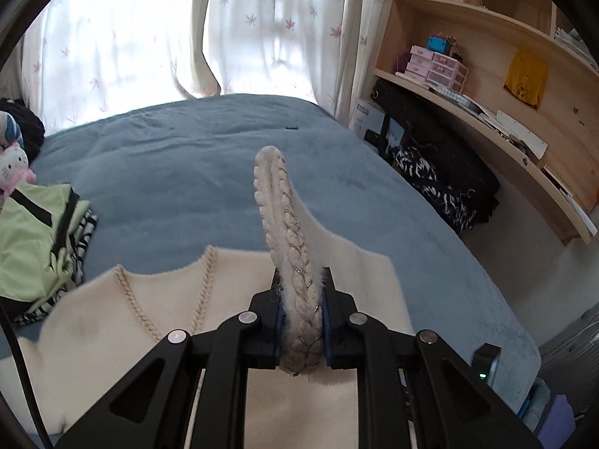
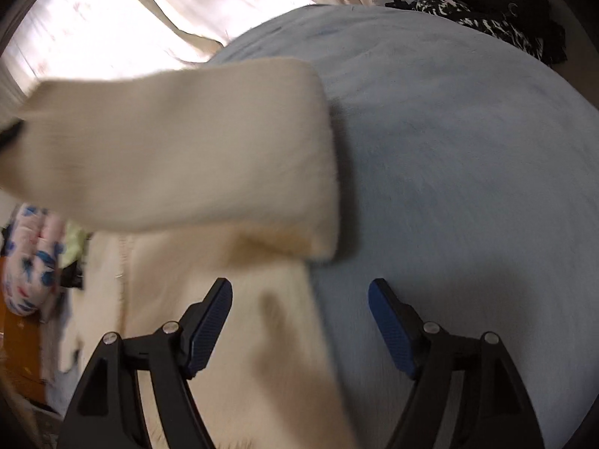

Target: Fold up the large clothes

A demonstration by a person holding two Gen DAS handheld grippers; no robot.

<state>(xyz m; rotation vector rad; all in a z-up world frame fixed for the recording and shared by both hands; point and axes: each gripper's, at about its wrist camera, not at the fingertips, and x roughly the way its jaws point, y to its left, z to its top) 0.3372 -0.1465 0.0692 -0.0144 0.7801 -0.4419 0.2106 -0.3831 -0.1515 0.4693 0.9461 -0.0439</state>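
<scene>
A cream knitted sweater (image 1: 157, 321) with braided trim lies on the blue bed cover (image 1: 187, 172). My left gripper (image 1: 301, 321) is shut on a braided edge of the sweater (image 1: 284, 224), which stands up between the jaws above the rest of the garment. In the right wrist view the sweater (image 2: 187, 149) shows blurred, with a folded part lifted over the flat part. My right gripper (image 2: 299, 321) is open and empty, just above the sweater's right edge and the bed cover (image 2: 468, 149).
A pile of green and striped clothes (image 1: 41, 247) and a plush toy (image 1: 13, 164) lie at the bed's left. Wooden shelves (image 1: 486, 75) and dark bags (image 1: 441, 172) stand to the right. Curtains (image 1: 149, 30) hang behind the bed.
</scene>
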